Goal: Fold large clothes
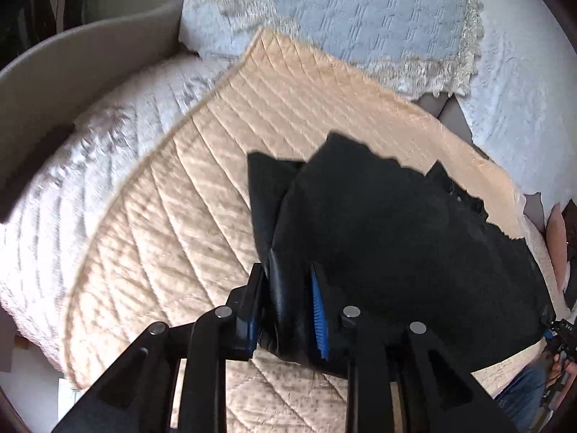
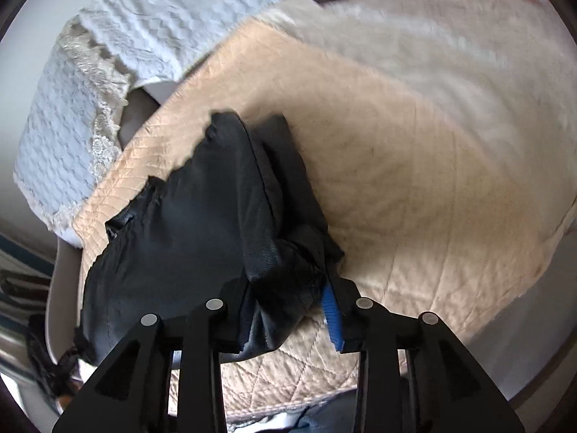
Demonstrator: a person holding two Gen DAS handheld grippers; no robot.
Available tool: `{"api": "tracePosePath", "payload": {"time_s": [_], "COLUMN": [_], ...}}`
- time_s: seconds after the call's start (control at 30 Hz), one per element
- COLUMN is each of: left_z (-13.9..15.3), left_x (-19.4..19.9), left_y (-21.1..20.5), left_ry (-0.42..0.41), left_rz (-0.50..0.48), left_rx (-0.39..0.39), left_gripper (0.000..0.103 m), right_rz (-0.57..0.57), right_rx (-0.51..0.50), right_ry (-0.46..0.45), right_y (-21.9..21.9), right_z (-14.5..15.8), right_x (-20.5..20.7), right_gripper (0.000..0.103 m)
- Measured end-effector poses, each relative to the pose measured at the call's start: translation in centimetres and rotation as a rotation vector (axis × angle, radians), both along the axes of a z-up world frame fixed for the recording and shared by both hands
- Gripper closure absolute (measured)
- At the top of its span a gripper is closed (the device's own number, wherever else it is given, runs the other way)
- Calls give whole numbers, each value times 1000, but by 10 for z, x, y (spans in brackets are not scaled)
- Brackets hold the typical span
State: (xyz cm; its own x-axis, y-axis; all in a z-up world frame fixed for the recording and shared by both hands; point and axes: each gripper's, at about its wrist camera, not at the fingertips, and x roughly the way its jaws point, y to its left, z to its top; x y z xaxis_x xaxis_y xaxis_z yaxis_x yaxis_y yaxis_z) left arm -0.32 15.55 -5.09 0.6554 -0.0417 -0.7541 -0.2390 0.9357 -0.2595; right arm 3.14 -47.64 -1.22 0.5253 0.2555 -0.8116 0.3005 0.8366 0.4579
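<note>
A black garment (image 1: 396, 234) lies half lifted over a peach quilted blanket (image 1: 216, 180) on a bed. My left gripper (image 1: 286, 288) is shut on a bunched edge of the garment, and the cloth fills the gap between its blue pads (image 1: 319, 310). In the right wrist view the same black garment (image 2: 180, 223) hangs from my right gripper (image 2: 285, 288), which is shut on a thick fold at the garment's other end. One blue pad (image 2: 332, 310) shows beside that fold. The garment stretches between the two grippers above the peach blanket (image 2: 414, 198).
A white textured bedspread (image 1: 108, 144) lies under the blanket. Pale pillows with lace trim (image 1: 342, 18) (image 2: 54, 126) sit at the head of the bed. A beige curved bed frame (image 1: 72, 65) bounds the left side. A person's arm (image 1: 555, 238) and jeans (image 1: 523, 389) show at the right.
</note>
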Motion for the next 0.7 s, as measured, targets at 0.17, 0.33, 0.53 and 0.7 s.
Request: {"api": "tracePosePath", "payload": {"time_s": [0.17,0.33,0.53,0.7], "left_z": [46,48,-15,-20], "left_x": [-23,8,72,65], "left_y": [-7,-47,-48,-42], "left_ry": [-126,-194,-77,-80], "left_rz": [13,-143,-87,-80], "left_rx": [91,61,66,99], "left_gripper": [72,60,64,66], "right_rz": [0,280,277,221], "right_rx": [-149,-21,122,95], "right_ry": [-172,-221,-140,-150], "right_y": [4,38,11,8], "right_z": [47,27,-40,-30], "right_x": [-3,52,117,115], "right_gripper": [61,61,72,74]}}
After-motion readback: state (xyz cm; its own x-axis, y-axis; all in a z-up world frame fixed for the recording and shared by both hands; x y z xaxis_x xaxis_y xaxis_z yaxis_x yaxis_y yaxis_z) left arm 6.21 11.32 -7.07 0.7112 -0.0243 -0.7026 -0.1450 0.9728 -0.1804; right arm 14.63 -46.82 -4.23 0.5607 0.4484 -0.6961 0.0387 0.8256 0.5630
